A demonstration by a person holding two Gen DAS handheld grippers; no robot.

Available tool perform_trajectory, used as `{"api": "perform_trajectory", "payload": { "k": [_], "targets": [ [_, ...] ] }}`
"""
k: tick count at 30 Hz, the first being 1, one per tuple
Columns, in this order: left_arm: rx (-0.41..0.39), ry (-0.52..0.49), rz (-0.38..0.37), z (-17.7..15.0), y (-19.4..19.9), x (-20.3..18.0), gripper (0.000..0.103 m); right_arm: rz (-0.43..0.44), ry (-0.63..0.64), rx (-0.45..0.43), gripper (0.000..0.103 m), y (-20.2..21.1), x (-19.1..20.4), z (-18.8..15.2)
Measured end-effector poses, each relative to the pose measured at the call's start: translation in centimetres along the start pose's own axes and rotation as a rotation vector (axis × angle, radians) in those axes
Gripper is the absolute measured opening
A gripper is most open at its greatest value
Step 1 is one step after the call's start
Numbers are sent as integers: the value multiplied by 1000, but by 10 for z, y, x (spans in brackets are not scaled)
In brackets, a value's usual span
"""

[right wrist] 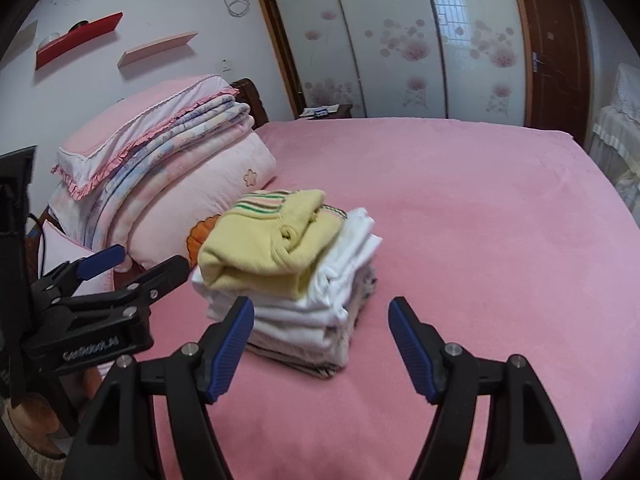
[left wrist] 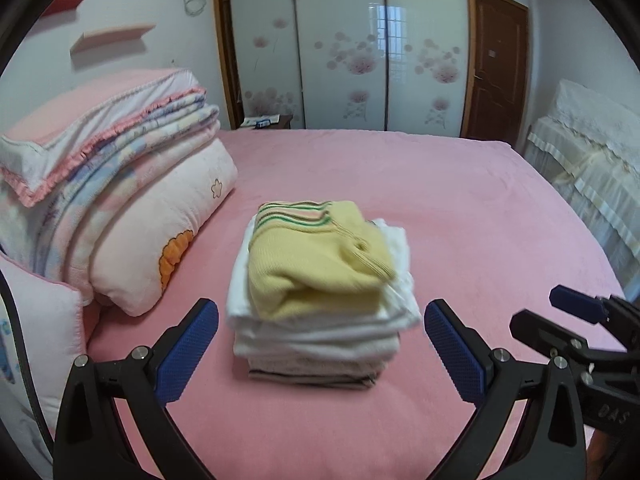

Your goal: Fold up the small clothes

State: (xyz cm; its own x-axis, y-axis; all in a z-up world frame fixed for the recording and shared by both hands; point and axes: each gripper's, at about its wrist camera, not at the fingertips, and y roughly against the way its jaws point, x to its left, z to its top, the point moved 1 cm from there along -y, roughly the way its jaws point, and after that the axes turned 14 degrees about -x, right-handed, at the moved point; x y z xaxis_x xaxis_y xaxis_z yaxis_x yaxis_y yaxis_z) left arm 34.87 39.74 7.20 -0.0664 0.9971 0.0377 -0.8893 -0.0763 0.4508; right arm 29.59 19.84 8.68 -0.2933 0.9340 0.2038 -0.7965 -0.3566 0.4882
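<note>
A folded yellow knit garment (left wrist: 316, 260) with striped trim lies on top of a stack of folded white and beige clothes (left wrist: 320, 344) on the pink bed (left wrist: 460, 216). My left gripper (left wrist: 320, 344) is open and empty, its blue pads either side of the stack's near end, just short of it. My right gripper (right wrist: 322, 344) is open and empty, in front of the same stack (right wrist: 304, 316), topped by the yellow garment (right wrist: 264, 244). The right gripper also shows at the right edge of the left wrist view (left wrist: 560, 312), and the left gripper at the left of the right wrist view (right wrist: 132, 268).
A pile of folded quilts and pillows (left wrist: 120, 184) lies at the head of the bed on the left. A floral wardrobe (left wrist: 348, 48) and a brown door (left wrist: 500, 68) stand beyond the bed. A white covered piece of furniture (left wrist: 592, 168) stands at the right.
</note>
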Motion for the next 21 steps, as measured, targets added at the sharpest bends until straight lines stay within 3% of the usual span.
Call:
{"api": "perform_trajectory", "payload": {
  "k": [7,12,18,21],
  "targets": [
    [-12,-40,-17,-33,69,-52,102,-90,0,14,70,62,-22,-30],
    [-31,19,-79,-61,117,-87,102,-151,-13,-13,71,115,-49,-55],
    [-14,5,-75,-87,155,-122,102,-227,-40,-35,71,172,-80,-89],
    [-2,18,-123,-97,173,-136,102,-252,-36,-56,71,197,-84,-102]
  ]
}}
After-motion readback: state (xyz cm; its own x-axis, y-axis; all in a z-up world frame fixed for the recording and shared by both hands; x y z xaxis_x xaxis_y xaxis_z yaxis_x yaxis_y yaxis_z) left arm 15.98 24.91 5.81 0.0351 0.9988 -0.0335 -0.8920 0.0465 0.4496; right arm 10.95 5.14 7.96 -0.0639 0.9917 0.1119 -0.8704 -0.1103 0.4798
